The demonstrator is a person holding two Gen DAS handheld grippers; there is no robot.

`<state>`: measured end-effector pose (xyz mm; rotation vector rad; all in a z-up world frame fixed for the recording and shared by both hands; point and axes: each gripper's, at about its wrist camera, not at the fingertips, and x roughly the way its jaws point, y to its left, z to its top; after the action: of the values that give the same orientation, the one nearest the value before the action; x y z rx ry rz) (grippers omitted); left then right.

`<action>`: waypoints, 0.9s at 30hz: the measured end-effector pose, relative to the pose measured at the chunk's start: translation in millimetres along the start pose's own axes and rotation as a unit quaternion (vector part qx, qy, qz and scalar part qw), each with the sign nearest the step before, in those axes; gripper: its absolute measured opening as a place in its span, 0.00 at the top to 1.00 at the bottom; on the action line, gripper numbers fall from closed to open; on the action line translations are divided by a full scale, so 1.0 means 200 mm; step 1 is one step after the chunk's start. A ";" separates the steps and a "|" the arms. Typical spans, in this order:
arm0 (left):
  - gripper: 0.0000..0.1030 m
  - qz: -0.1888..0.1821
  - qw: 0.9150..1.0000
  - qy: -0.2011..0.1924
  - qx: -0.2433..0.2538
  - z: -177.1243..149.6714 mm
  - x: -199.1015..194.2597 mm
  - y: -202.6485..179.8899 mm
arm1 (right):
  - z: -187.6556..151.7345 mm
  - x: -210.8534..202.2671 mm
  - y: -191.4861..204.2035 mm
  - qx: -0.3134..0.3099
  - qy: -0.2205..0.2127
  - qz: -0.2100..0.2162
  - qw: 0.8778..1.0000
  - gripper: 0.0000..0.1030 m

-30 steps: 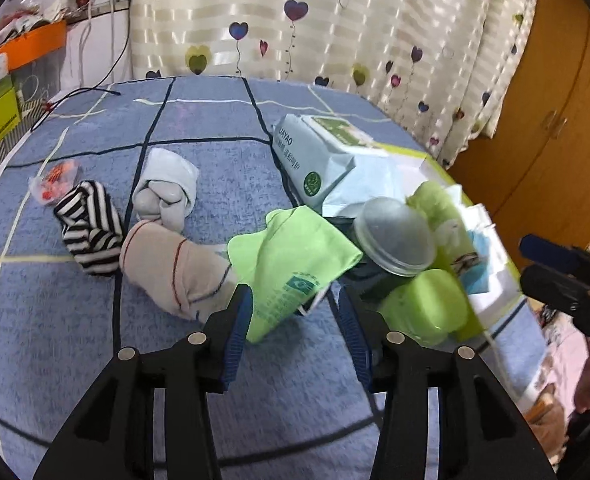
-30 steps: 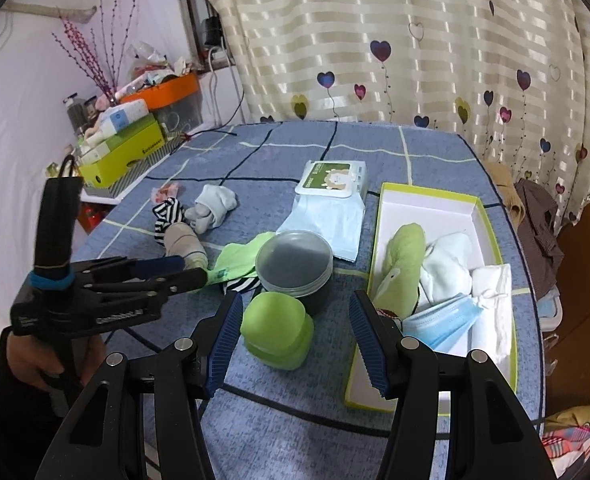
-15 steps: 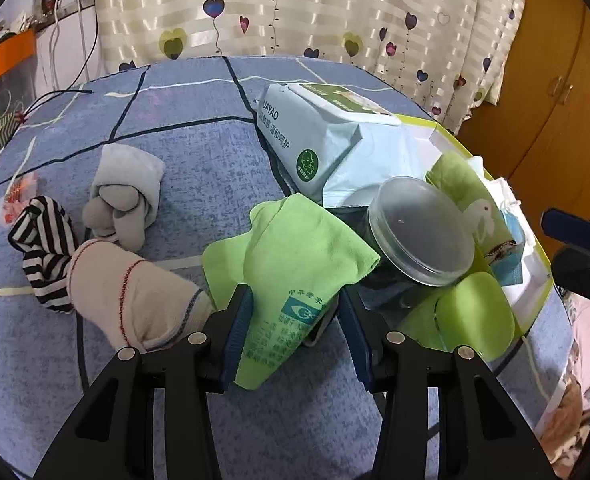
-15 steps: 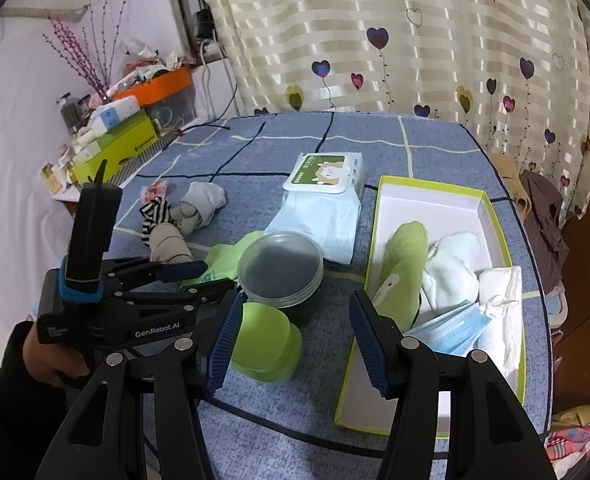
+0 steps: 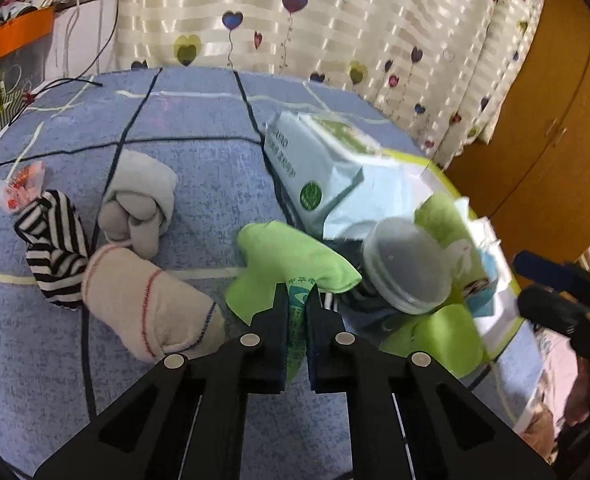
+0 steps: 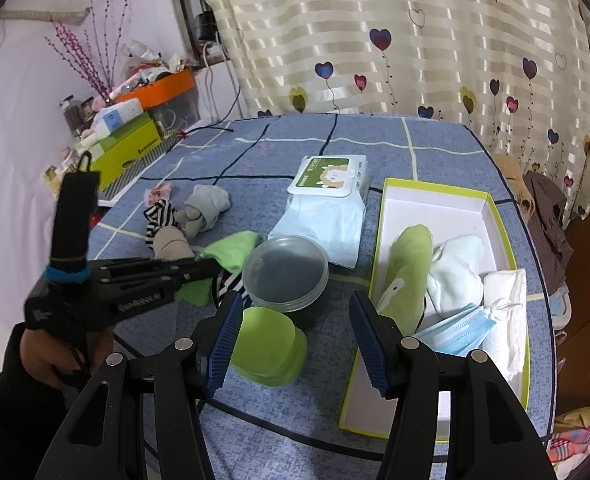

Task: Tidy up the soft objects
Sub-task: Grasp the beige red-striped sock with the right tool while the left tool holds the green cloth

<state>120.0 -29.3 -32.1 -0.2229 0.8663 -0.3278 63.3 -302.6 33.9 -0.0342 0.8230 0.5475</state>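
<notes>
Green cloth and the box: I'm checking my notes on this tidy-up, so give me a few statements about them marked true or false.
1. The left gripper has just closed its fingers on the green cloth. True.
2. The right gripper holds the mask. False: its fingers are open and empty; the mask lies in the box.
3. The box is empty. False: it holds a green sock, white cloths and the mask.
4. The wipes pack lies on the table outside the box. True.
5. The striped sock is in the box. False: it lies on the table.
</notes>
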 end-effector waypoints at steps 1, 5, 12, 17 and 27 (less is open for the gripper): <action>0.93 0.000 1.000 -0.007 -0.001 0.01 -0.02 0.00 | 0.00 0.00 0.01 0.000 -0.002 0.001 1.000 0.46; 0.93 -0.004 0.999 -0.029 -0.013 0.02 -0.12 0.03 | 0.01 -0.01 0.03 -0.003 -0.004 0.002 1.000 0.46; 0.93 0.005 0.997 -0.067 -0.033 0.01 -0.32 0.12 | 0.05 0.03 0.18 -0.036 -0.002 0.019 0.999 0.46; 0.93 0.021 0.995 -0.080 -0.049 -0.03 -0.40 0.21 | 0.10 0.12 0.30 -0.069 0.013 0.021 0.997 0.46; 0.93 0.032 0.991 -0.102 -0.081 -0.07 -0.49 0.37 | 0.17 0.46 0.55 -0.146 0.086 0.028 0.985 0.46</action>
<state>65.2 75.1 4.2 -0.3725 0.6971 -0.1720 84.5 -158.5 12.3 -0.3336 0.9083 0.7225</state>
